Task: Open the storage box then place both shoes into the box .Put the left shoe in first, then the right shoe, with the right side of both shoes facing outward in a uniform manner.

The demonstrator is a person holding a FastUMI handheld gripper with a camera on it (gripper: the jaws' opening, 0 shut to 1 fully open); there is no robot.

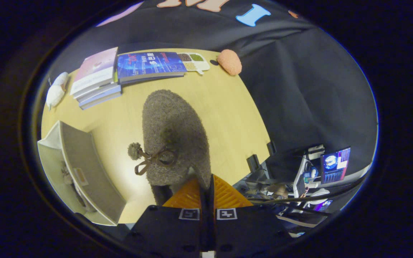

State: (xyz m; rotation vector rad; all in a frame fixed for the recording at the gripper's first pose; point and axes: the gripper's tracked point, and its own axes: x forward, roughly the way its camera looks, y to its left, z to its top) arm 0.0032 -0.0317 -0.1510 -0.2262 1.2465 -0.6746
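Observation:
A fuzzy grey-brown shoe [174,129] with a brown bow and pompom [149,157] hangs above the wooden table [228,118], reaching forward from the fingers. My gripper [206,187] is shut on the shoe's rear edge, the two fingers pressed close together on it. To the left of the shoe stands the pale storage box [84,168], its lid open. Something dark lies inside the box [66,173]; I cannot tell what it is.
At the table's far side lie a stack of books [97,79], a blue book [149,66], a small divided tray [194,61] and an orange fuzzy lump [229,61]. A white object [56,91] sits far left. Off the table's right edge are clamps [253,163] and a lit screen [335,165].

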